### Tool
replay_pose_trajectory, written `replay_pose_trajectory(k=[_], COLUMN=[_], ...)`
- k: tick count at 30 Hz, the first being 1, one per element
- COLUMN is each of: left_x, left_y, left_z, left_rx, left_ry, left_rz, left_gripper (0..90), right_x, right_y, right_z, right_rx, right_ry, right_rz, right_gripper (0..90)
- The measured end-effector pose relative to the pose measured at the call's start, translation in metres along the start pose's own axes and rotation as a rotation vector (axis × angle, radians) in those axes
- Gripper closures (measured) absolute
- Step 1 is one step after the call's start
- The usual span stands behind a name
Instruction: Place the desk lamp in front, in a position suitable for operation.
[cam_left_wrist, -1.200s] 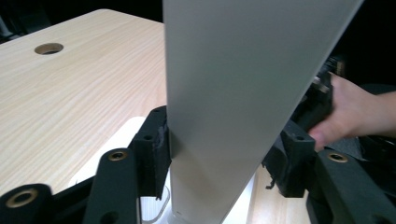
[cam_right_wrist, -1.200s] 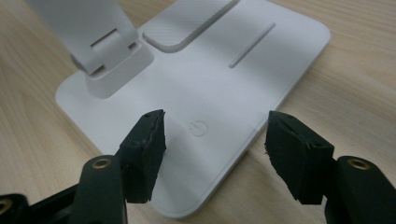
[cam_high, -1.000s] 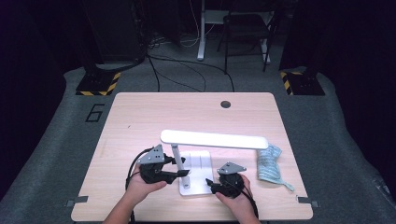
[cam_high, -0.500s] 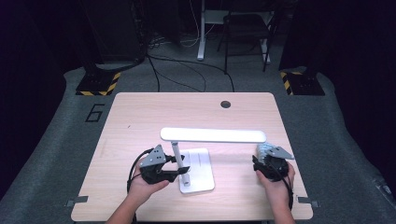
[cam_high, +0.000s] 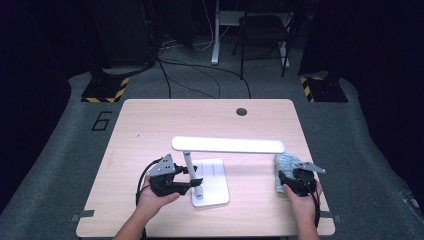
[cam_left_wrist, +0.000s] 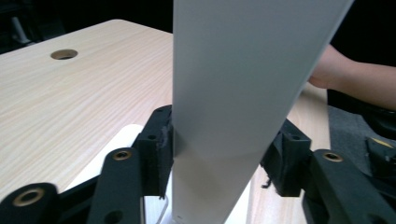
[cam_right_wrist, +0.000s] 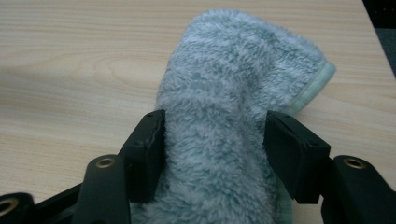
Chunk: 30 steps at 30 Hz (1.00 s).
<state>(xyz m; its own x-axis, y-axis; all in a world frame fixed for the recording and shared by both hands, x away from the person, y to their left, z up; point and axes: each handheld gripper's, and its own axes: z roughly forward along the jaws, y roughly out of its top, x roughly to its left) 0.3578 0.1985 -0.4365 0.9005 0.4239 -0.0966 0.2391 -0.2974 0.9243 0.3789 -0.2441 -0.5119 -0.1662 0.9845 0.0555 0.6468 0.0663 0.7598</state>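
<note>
Left gripper (cam_high: 192, 182): fingers (cam_left_wrist: 156, 151) clamped on lamp (cam_high: 227, 145) post, base flat on desk (cam_high: 150, 125) | Right gripper (cam_high: 287, 177): fingers (cam_right_wrist: 147, 144) flank towel (cam_right_wrist: 233, 102) (part-open, both sides touching); towel lies on desk between them.

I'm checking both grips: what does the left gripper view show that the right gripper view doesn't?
Left gripper view alone: the left gripper with its jaws on either side of the white lamp, the table's round hole, and the person's other hand beyond. Right gripper view alone: the right gripper astride a fluffy grey cloth. Both share the light wooden table.
</note>
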Motion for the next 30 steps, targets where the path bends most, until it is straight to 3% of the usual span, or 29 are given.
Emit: replay_pose_trajectory(k=[4,6,7,9,11,12,14,15,16,18,19,21,24,25,30], left_x=[-0.001,0.0,0.001,0.0,-0.002,-0.002,-0.004,-0.004,-0.004,-0.005,-0.005,-0.006,-0.006,-0.007,-0.008], left_y=[0.002,0.002,0.002,0.002,0.003,0.003,0.002,0.002,0.002,0.002,0.001,0.001,0.001,0.001,0.001], left_z=[0.0,-0.002,-0.003,-0.002,-0.002,-0.002,-0.001,-0.001,-0.001,0.001,0.0,0.001,0.001,0.001,0.002], left_rx=[0.015,0.022,0.023,0.021,0.032,0.032,0.02,0.023,0.023,0.01,0.014,0.009,0.002,0.002,0.005], left_ry=[0.0,-0.008,-0.013,-0.004,0.008,0.008,0.021,0.015,0.015,0.025,0.026,0.031,0.037,0.039,0.045], left_rz=[0.011,0.005,0.005,0.008,0.021,0.021,0.017,0.017,0.017,0.017,0.021,0.022,0.021,0.021,0.024], left_gripper=[46.4,50.4,50.5,50.6,51.6,51.7,51.7,51.8,51.8,51.9,51.9,51.9,52.0,52.1,52.2], right_x=[0.008,0.012,0.015,0.017,0.032,0.032,0.049,0.07,0.07,0.095,0.114,0.121,0.142,0.153,0.169], right_y=[0.0,0.001,0.002,0.003,0.007,0.007,0.01,0.013,0.013,0.015,0.015,0.015,0.014,0.011,0.001], right_z=[0.006,0.007,0.007,0.006,0.0,0.0,-0.004,-0.009,-0.009,-0.011,-0.011,-0.011,-0.01,-0.01,-0.009], right_rx=[0.026,0.03,0.03,0.034,0.01,0.01,-0.006,-0.023,-0.023,-0.02,-0.018,-0.018,-0.007,0.004,0.025], right_ry=[0.005,0.003,0.005,0.009,0.067,0.067,0.117,0.163,0.163,0.227,0.259,0.276,0.346,0.386,0.431], right_rz=[-0.049,-0.076,-0.083,-0.087,-0.101,-0.101,-0.117,-0.16,-0.16,-0.2,-0.217,-0.232,-0.264,-0.248,-0.267], right_gripper=[39.1,44.2,51.7,53.7,55.7,55.7,55.7,55.7,55.7,55.6,55.6,55.6,55.6,55.6,55.4])
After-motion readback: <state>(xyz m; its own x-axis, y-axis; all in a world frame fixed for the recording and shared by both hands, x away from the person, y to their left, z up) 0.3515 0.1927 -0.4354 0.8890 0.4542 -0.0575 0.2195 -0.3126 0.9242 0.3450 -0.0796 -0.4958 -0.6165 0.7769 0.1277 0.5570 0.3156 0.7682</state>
